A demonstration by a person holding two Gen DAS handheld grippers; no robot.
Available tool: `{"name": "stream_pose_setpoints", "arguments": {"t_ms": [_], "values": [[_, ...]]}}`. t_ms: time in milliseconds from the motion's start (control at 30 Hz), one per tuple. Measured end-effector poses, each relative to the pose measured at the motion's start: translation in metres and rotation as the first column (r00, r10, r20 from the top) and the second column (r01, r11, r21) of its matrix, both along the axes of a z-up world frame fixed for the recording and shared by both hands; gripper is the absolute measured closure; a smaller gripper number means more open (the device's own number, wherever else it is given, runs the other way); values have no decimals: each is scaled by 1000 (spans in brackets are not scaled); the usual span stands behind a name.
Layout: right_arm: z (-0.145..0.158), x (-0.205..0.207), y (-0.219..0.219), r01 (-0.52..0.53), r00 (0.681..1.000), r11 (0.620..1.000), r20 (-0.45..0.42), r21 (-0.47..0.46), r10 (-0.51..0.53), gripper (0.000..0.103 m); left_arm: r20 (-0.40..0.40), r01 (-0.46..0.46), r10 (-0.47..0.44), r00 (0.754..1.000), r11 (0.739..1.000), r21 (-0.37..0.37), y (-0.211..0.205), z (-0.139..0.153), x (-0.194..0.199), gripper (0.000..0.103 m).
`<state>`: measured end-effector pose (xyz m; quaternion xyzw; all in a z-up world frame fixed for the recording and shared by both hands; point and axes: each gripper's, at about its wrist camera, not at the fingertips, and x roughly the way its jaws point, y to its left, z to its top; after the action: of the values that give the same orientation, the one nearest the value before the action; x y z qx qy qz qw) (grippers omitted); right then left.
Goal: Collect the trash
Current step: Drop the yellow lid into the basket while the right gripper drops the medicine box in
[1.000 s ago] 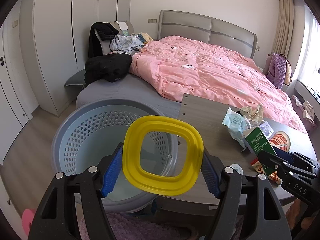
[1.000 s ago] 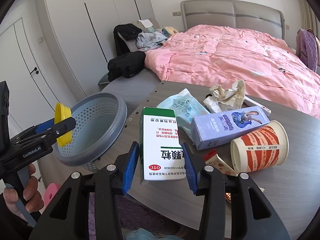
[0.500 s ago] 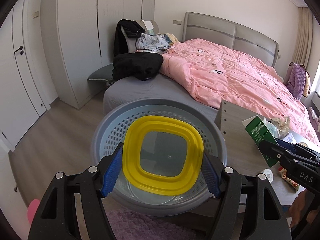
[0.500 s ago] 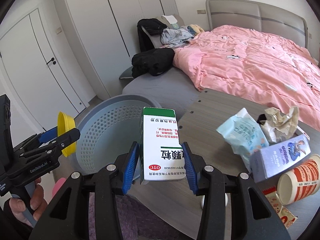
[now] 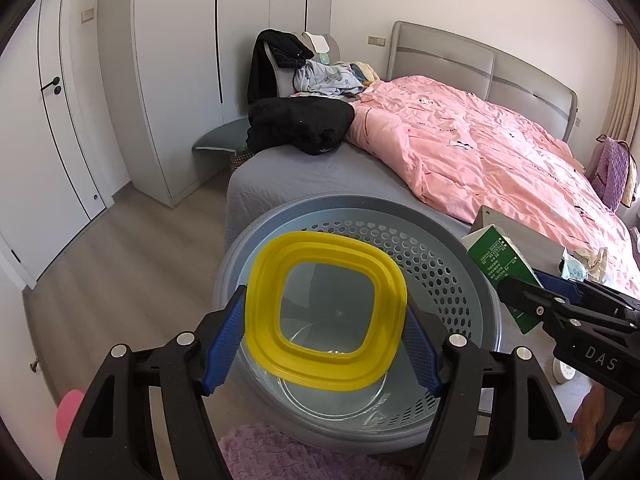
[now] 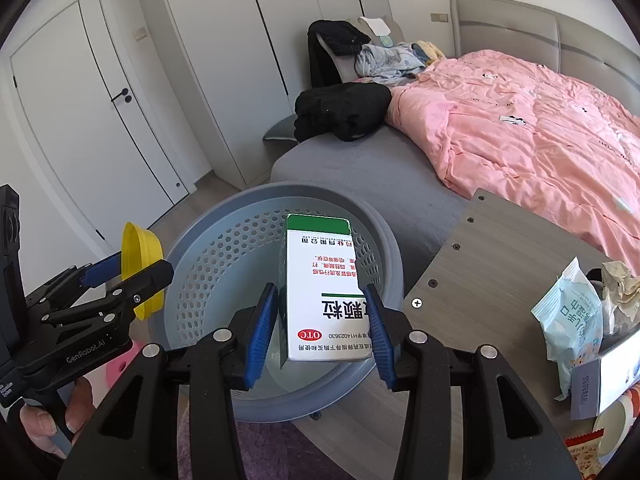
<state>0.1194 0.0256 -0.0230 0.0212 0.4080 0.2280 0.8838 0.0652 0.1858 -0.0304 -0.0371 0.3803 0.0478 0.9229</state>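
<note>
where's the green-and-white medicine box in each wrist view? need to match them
Left wrist: medicine box at right edge, green side showing, held in the right claw beside the basket rim.
Right wrist: medicine box at centre, white printed face showing, between the claw's blue pads over the basket.
Shared landmark: grey perforated basket.

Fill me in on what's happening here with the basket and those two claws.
A person is collecting trash with two handheld claws. The left claw is shut on a yellow lid, held over the grey basket. The right claw is shut on a medicine box, also held over the basket. Neither is dropped yet. More trash, including a blue packet, waits on the table.
</note>
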Motion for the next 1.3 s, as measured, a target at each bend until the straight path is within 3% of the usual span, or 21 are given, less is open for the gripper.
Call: {"name": "stream_pose_setpoints", "arguments": {"t_ms": [433,533,633,667,1300], "values": [[-13,20,10,-13,999,1000,-30,-15,13,57,-27,-7,7,1000,1000,4,1,-11,19,33],[-12,20,10,-9,1000,1000,-21,-14,9,53,-31,-15,15,999,1000,4,2,-11,20,32],[-9,19,9,0,1000,1000,1,-12,0,37,-41,-28,28,999,1000,5,5,-12,19,25],[-8,18,9,1,1000,1000,6,-11,-1,36,-42,-33,33,999,999,4,6,-12,19,24],[-11,15,11,-9,1000,1000,3,-23,9,36,-39,-83,84,996,996,27,11,-12,10,24]]}}
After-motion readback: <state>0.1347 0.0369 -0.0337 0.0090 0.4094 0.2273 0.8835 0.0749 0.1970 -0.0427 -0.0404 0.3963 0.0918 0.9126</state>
